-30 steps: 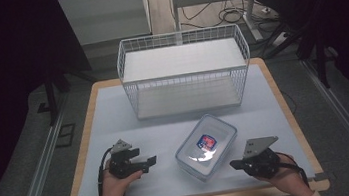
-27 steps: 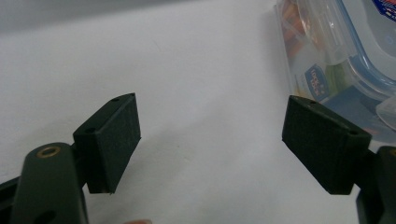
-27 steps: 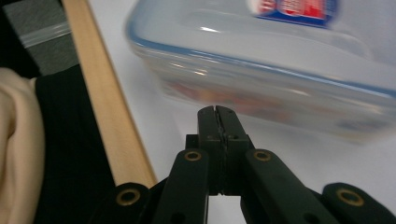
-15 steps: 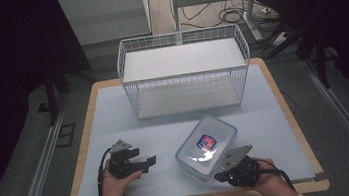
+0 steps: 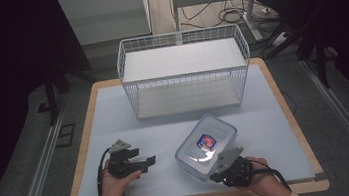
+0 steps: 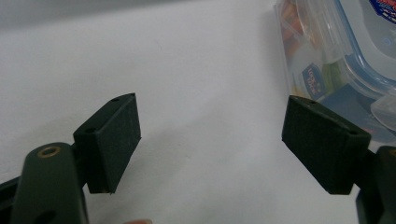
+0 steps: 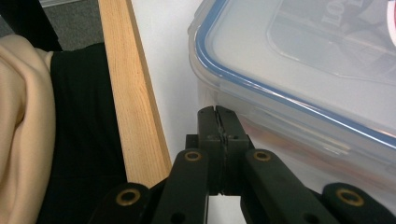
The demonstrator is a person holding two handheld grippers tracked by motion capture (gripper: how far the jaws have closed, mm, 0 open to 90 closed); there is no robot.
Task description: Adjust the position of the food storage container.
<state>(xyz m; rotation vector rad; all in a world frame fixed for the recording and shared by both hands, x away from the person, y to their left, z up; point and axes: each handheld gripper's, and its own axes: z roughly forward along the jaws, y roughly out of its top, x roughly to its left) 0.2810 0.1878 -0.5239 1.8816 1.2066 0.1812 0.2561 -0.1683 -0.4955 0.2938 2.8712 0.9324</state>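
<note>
The food container point(image 5: 205, 146) is clear plastic with a blue seal line round its lid and a red, white and blue label in the middle. Beyond the container, the wire basket point(image 5: 184, 71) is white. The table point(image 5: 114, 115) under the container is pale blue-grey, edged in light wood. Both grippers' pads point(image 6: 112, 140) are matte black.

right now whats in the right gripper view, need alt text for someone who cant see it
The right hand-held gripper, jaws shut together, points its tips at the near side wall of a clear plastic food container with a blue-sealed lid. Left of it runs the wooden table edge beside the white table cover, with a cream sleeve at the far left.
</note>
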